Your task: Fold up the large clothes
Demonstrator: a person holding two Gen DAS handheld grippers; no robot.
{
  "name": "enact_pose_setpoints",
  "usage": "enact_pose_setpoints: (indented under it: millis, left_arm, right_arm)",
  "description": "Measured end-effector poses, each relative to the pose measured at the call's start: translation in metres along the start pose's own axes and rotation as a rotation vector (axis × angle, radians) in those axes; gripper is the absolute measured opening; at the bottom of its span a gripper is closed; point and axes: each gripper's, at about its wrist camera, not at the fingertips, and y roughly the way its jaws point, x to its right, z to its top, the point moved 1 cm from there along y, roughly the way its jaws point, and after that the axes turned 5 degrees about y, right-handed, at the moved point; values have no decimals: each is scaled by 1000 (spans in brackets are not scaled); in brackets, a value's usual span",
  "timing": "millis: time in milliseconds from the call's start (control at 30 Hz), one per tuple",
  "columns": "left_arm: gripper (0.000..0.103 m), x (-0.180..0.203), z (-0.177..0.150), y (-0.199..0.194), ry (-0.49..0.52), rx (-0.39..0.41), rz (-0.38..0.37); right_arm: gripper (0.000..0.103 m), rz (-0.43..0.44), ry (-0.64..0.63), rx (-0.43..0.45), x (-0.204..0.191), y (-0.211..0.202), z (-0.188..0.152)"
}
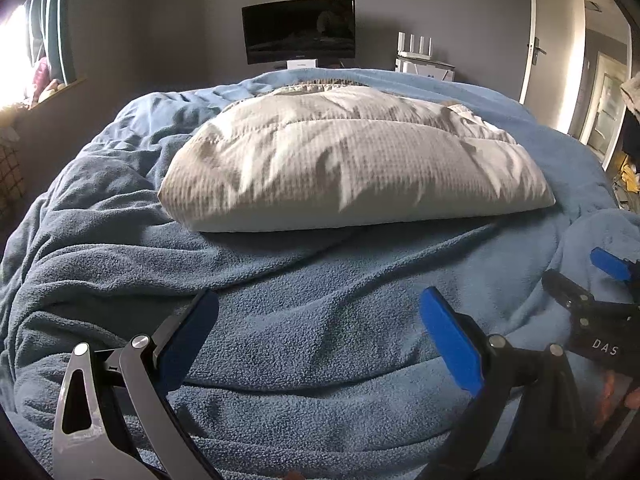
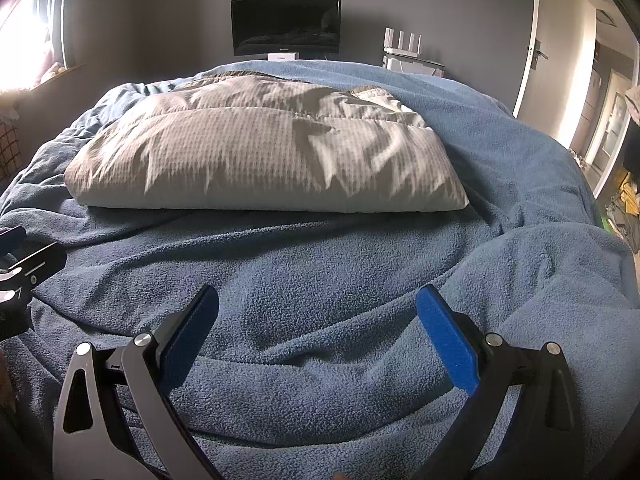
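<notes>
Left wrist view, folded beige quilted garment (image 1: 352, 160), wrinkled, on blue blanket (image 1: 304, 280)

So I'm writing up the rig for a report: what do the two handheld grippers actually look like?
Both match: the left gripper and right gripper each have two flat blue pads on angled black and silver-grey linkage arms joined by round silver pivot pins. The right gripper's black body bears white letters "DAS". No cables or sleeves show.

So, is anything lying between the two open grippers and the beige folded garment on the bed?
Nothing visible does. Only rumpled blue blanket lies between the left gripper, the right gripper and the beige garment. Both grippers are open and empty.
</notes>
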Motion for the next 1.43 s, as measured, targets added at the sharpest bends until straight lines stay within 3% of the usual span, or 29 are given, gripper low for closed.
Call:
enact_pose_setpoints:
  millis: [667, 1000, 1433]
  left_arm:
    - [97, 1, 0, 0, -16, 4, 14]
    - [97, -4, 1, -3, -18, 40, 74]
    - [97, -6, 1, 2, -38, 5, 37]
  right_arm:
    - [95, -6, -1, -7, 0, 2, -1]
    - [95, -7, -3, -8, 0, 3, -1]
    - [95, -8, -6, -13, 0, 4, -2]
